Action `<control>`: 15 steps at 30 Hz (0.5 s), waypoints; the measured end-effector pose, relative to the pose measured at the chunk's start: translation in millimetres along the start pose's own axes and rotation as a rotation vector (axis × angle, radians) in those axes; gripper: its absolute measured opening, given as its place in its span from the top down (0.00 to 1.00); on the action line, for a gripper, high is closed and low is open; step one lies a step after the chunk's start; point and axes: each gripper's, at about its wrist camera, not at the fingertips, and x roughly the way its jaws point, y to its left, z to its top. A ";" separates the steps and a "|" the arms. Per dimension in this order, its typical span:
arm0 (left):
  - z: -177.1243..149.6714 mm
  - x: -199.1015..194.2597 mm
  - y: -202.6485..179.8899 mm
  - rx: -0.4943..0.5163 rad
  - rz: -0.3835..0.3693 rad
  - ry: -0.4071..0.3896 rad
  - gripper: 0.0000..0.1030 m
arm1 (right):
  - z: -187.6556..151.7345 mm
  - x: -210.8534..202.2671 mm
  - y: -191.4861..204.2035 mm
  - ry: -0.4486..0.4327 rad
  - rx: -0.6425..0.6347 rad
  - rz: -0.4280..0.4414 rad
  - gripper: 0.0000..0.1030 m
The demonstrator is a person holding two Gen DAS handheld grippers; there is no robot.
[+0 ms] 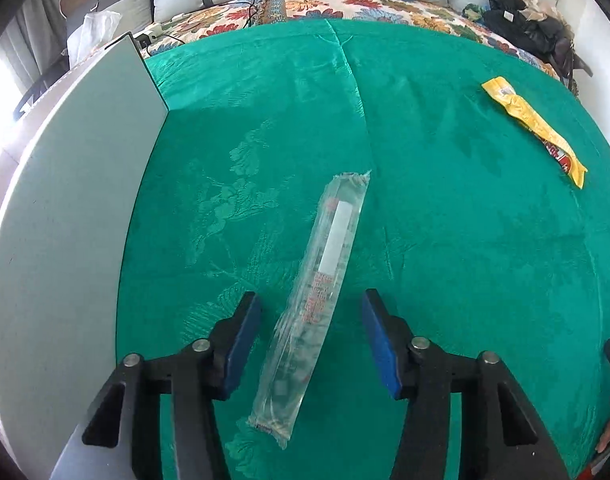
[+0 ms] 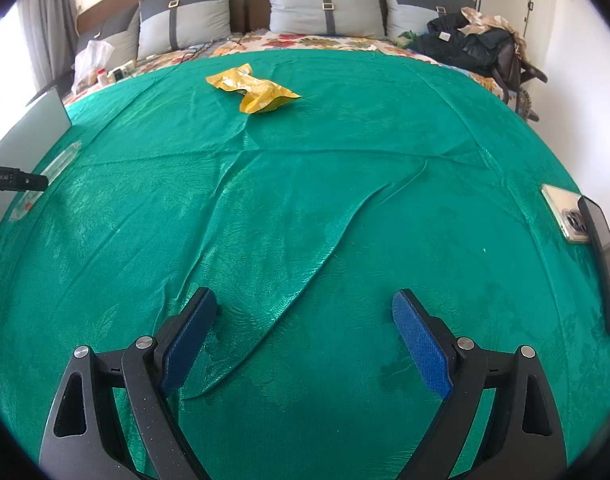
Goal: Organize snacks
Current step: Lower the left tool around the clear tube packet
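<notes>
Left wrist view: clear snack packet [image 1: 319,280] lying flat on green bedspread [image 1: 445,220], long axis slanting from lower left to upper right, white label strip along its upper half. Left gripper [image 1: 311,308] straddling the packet's middle, blue pads [image 1: 241,344] on either side with green cloth visible in both gaps, so parted and not pressing on it. Grey panel [image 1: 65,220] standing along the left edge of the cloth, near the packet but apart. Yellow snack packet [image 1: 535,128] well away at upper right, also flat.

Right wrist view: right gripper [image 2: 305,316] spread wide over bare, creased cloth, nothing between its pads. Yellow packet [image 2: 253,90] far ahead, crumpled. Clear packet [image 2: 49,176] at far left beside the grey panel. Two phones [image 2: 565,216] touching each other at the right edge. Grey pillows [image 2: 325,4] against the headboard beyond.
</notes>
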 end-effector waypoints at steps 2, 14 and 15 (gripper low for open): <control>-1.3 -0.7 2.3 -0.030 0.016 -0.009 0.81 | -0.4 0.0 0.0 0.000 0.000 0.000 0.11; -62.0 -24.4 6.4 -0.112 -0.045 -0.049 0.17 | -0.3 -0.7 0.0 0.000 0.000 0.000 0.11; -61.9 -21.9 8.1 -0.102 -0.021 -0.063 0.17 | -0.3 -0.7 0.0 0.000 0.000 0.000 0.11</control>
